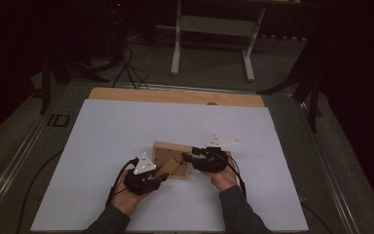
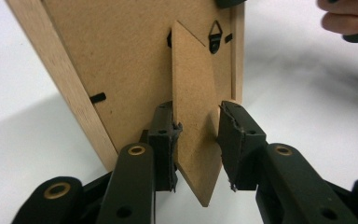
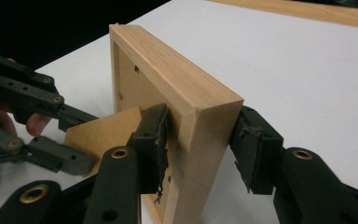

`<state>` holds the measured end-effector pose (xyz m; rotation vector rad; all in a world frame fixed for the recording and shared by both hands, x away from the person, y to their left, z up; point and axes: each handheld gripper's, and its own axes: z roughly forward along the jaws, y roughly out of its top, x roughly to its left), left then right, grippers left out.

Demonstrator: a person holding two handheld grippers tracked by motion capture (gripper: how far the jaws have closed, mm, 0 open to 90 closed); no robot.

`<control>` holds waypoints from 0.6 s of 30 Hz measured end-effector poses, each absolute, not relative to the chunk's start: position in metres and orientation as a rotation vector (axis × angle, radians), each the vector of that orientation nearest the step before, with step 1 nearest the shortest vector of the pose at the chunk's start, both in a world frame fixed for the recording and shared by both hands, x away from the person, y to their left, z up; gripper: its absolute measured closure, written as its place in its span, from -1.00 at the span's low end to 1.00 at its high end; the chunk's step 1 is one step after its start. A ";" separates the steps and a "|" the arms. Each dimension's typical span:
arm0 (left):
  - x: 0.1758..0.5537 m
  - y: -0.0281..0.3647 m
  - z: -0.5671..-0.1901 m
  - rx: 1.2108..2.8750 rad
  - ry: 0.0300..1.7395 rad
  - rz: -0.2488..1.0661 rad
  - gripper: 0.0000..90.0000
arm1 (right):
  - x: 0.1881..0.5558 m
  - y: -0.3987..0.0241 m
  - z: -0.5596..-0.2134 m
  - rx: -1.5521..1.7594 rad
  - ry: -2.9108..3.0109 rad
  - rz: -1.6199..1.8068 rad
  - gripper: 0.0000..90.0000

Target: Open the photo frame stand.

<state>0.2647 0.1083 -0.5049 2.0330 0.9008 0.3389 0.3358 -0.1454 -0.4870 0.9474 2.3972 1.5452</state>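
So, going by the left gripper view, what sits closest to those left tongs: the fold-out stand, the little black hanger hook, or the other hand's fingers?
1. Fold-out stand, right between the left tongs.
2. Hanger hook, farther up the frame's back, near its top edge.
3. The other hand's fingers, farthest, at the upper right corner.

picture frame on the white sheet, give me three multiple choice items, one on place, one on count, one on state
1. Where does the fold-out stand sit?
A. between the left hand-held gripper's jaws
B. flat on the white sheet
C. under the person's sleeve

2. How many hanging hooks show on the picture frame's backing in the left gripper view?
A. none
B. one
C. three

3. How does the frame lie?
A. glass side up
B. backing side up
C. standing upright alone

Key: 1 A, the stand's tip runs down between the two pads. 2 B, one black triangular hook near the top edge. 3 B, the high view shows brown backing and the stand on top, while the right hand-held gripper straddles one side rail.
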 end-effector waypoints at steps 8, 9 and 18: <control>0.270 0.107 -0.507 2.058 0.920 0.379 0.53 | 0.332 -0.143 -0.483 0.905 2.370 1.531 0.29; 0.271 0.106 -0.507 2.058 0.923 0.380 0.53 | 0.332 -0.143 -0.483 0.903 2.369 1.528 0.29; 0.278 0.101 -0.508 2.090 0.912 0.440 0.52 | 0.330 -0.142 -0.481 0.872 2.338 1.487 0.28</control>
